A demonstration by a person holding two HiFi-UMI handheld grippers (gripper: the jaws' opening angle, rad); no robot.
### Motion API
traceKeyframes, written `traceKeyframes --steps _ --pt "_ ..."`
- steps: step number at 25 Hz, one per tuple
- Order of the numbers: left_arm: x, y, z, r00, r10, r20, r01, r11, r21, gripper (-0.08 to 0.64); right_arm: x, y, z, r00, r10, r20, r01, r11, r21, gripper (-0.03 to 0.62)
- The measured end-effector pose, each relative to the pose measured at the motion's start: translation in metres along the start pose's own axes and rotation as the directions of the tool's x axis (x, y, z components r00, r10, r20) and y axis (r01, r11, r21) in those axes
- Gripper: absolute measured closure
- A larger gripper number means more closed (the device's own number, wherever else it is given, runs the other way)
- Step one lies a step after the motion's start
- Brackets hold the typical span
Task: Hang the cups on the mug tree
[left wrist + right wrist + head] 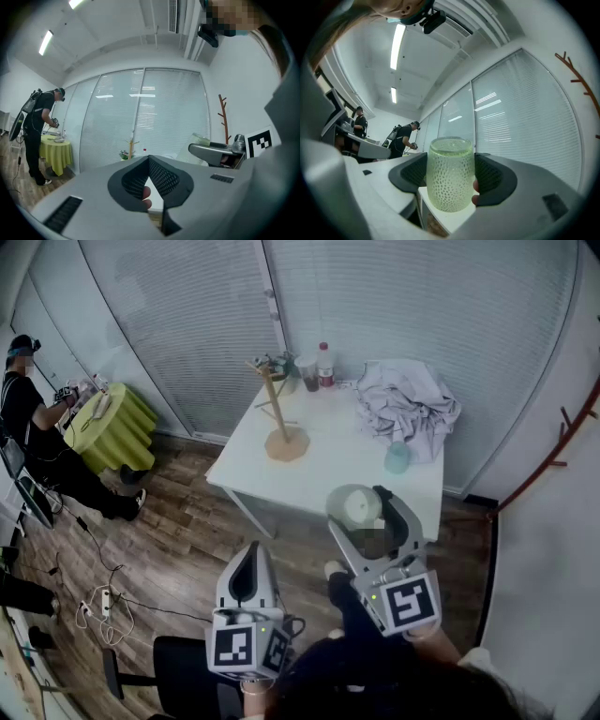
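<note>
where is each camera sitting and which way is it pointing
head view: on the person's head, steeply down at the white table and mug tree; left gripper and right gripper show.
left gripper view: on the left gripper, along its shut jaws toward the blinds.
right gripper view: on the right gripper, along jaws holding the green cup.
shared: head and left gripper views both catch the mug tree.

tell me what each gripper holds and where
The right gripper grips the green cup by its side walls, mid-height; the left gripper is shut and empty.
</note>
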State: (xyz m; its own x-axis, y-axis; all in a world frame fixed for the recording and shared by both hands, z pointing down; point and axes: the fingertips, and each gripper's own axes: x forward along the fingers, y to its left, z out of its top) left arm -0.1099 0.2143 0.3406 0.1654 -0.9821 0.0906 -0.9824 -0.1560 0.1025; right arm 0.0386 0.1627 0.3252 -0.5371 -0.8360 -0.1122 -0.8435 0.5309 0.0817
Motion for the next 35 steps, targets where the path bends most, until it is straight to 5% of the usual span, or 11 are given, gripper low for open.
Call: traceKeyframes --steps 8,35 --pt "0.028 0.002 0.001 0.999 -0.032 -0.010 0.032 0.999 0.014 0.561 0.023 -0.008 -0.003 0.999 0.016 0.029 -0.018 0.998 0.062 0.265" --pt "0.151 0.013 0.017 0.995 -0.096 -0.040 0.098 0.994 0.044 0.561 0.124 -0.062 -0.010 0.999 0.022 0.035 -0.024 0.998 0.065 0.272"
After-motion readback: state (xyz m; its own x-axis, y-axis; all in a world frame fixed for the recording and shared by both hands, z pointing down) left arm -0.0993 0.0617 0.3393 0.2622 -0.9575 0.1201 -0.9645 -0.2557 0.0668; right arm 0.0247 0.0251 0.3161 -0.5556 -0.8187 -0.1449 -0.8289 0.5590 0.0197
